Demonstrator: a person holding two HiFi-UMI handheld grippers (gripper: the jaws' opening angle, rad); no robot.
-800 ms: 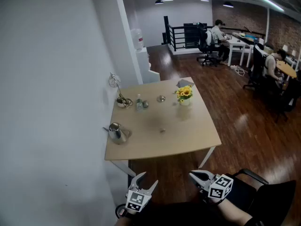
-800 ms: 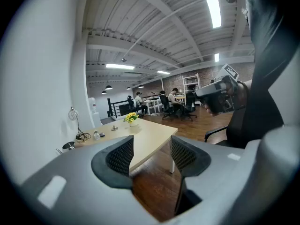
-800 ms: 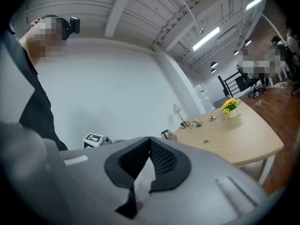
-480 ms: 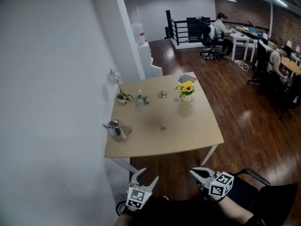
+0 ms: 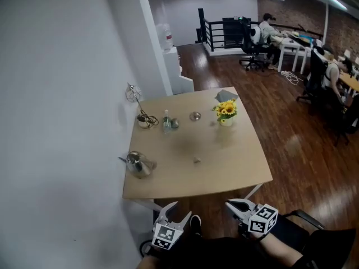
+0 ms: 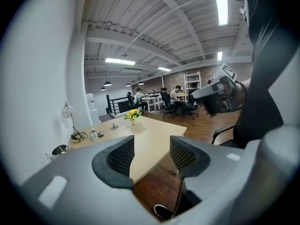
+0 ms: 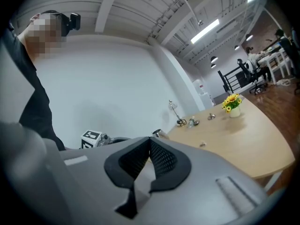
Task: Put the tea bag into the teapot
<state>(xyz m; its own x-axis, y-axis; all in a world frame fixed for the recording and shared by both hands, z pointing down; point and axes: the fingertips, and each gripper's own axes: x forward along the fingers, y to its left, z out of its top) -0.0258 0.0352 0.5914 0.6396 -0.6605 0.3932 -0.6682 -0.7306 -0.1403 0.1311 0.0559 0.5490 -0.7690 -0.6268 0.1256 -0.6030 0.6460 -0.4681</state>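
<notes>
A head view looked down on a light wooden table [image 5: 224, 170] set against a white wall. A metal teapot [image 5: 137, 164] stood near the table's left edge, toward its lower left corner. The tea bag [image 5: 197, 160], a pale speck too small to make out in detail, lay on bare wood near the middle of the table. It was right of the teapot and well apart from it.

Along the upper part of the table stood a vase of yellow flowers [image 5: 226, 112], a small bottle [image 5: 166, 121] and a lamp [image 5: 133, 94].

At the bottom of the frame, below the table's near edge, the left gripper [image 5: 182, 208] had its jaws spread wide with nothing between them. Just to its right, the right gripper [image 5: 230, 206] had its jaws closed together on nothing. Both grippers were well apart from the teapot and the tea bag.
</notes>
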